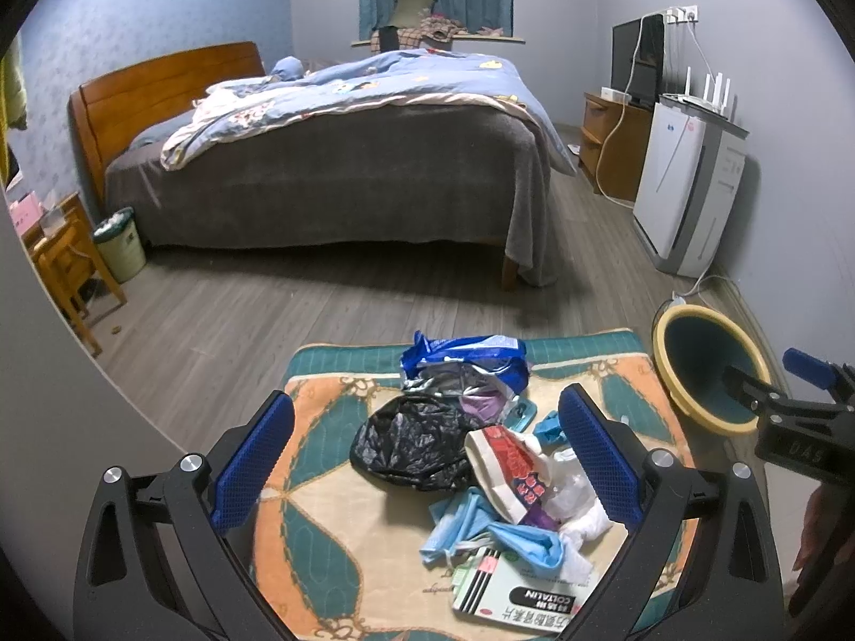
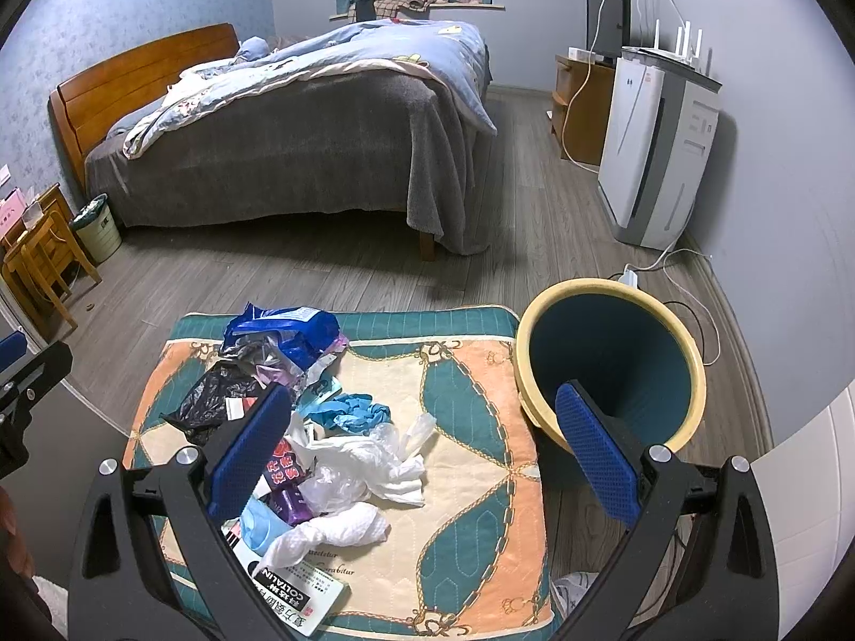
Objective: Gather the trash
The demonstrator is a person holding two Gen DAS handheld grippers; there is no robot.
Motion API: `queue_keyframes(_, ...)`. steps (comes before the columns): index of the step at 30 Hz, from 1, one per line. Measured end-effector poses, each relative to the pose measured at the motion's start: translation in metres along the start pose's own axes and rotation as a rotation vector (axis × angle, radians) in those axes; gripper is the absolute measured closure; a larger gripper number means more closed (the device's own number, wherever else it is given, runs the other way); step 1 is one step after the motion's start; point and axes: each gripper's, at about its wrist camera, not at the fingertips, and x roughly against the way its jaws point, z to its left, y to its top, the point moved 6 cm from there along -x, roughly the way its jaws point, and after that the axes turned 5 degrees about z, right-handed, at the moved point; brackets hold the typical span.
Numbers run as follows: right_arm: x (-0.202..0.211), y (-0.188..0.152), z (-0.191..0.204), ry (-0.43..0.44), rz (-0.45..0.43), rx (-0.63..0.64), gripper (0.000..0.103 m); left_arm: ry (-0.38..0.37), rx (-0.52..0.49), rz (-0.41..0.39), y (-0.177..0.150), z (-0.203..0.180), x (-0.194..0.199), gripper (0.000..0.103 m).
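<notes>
A pile of trash lies on a patterned mat (image 1: 331, 550) (image 2: 481, 459): a black plastic bag (image 1: 411, 443) (image 2: 208, 400), a blue shiny bag (image 1: 470, 355) (image 2: 288, 331), a red-and-white wrapper (image 1: 507, 459), blue gloves (image 1: 481, 531) (image 2: 347, 411), white plastic (image 2: 363, 459) and a white medicine box (image 1: 529, 601) (image 2: 294, 595). A yellow-rimmed teal bin (image 1: 705, 379) (image 2: 609, 363) stands right of the mat. My left gripper (image 1: 427, 459) is open above the pile. My right gripper (image 2: 422, 454) is open above the white plastic, its right finger in front of the bin.
A bed (image 1: 342, 160) with a grey cover stands behind the mat. A white appliance (image 1: 689, 187) and wooden cabinet (image 1: 609, 144) line the right wall. A small waste basket (image 1: 120, 243) and wooden nightstand (image 1: 64, 267) are at left. Cables (image 2: 689, 315) lie by the bin.
</notes>
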Motion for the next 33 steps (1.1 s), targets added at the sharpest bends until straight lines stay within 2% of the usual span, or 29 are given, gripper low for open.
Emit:
queue_keyframes(25, -0.0056, -0.005, 0.0035, -0.002, 0.008, 0.007, 0.005, -0.003, 0.003, 0.002, 0.0007, 0.0012, 0.001, 0.005)
queue_keyframes(33, -0.0025, -0.0021, 0.0022, -0.032, -0.005, 0.013, 0.005, -0.004, 0.004, 0.004, 0.0009, 0.0014, 0.001, 0.005)
